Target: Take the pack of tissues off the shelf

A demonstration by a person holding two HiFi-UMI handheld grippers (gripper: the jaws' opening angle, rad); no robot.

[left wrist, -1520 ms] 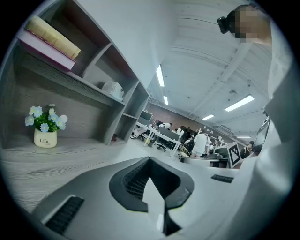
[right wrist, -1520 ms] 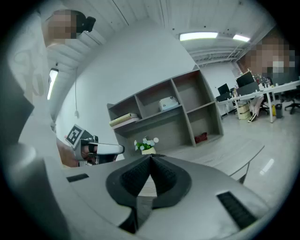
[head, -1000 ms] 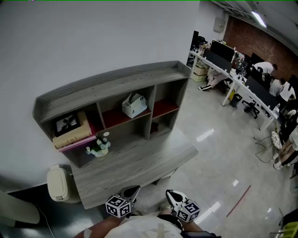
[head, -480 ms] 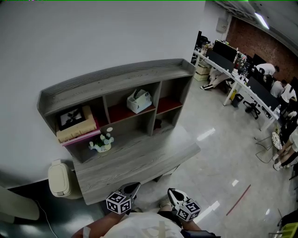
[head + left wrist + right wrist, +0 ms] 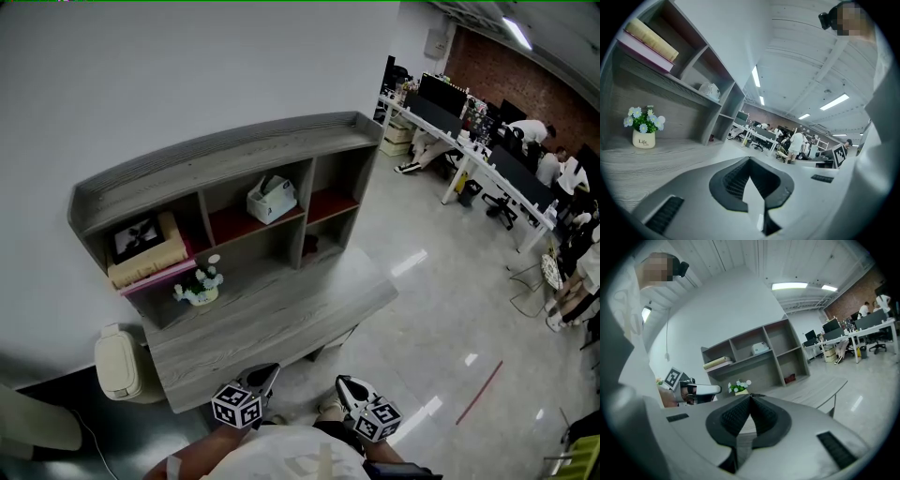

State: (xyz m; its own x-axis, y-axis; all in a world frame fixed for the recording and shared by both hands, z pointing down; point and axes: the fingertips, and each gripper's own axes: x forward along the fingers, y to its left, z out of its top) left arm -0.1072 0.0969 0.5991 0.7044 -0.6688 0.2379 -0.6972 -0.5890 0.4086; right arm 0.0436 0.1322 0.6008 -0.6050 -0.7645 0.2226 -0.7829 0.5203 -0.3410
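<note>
Two tongs: the left gripper (image 5: 265, 375) and the right gripper (image 5: 345, 386) were low down, well apart from the shelf (image 5: 216, 155), on the near side of the desk (image 5: 281, 328) that stood in front of it.
Left tongs: pressed tight together, with nothing in them.
Right tongs: tips together too, holding nothing.
Tissues: the pack of tissues (image 5: 271, 199) sat in the middle box of the shelf's top row, on the red board, closer to that box's right wall.
Which way: the pack was ahead of both tongs and higher up, across the whole desk.
Long side: it seemed to run side to side along the shelf board, but it was too small to be sure.
Nearer hand: I think both were about as far, and the left one lined up a bit better in the head view.
Edges: shelf walls stood on both sides of the pack and the shelf's top board was above it. The front was open.
Room: the flower pot (image 5: 199, 289) stood under the left box of the shelf, off to the side of the way in.
Next: I think one pair of tongs must open wide and reach over the desk.
</note>
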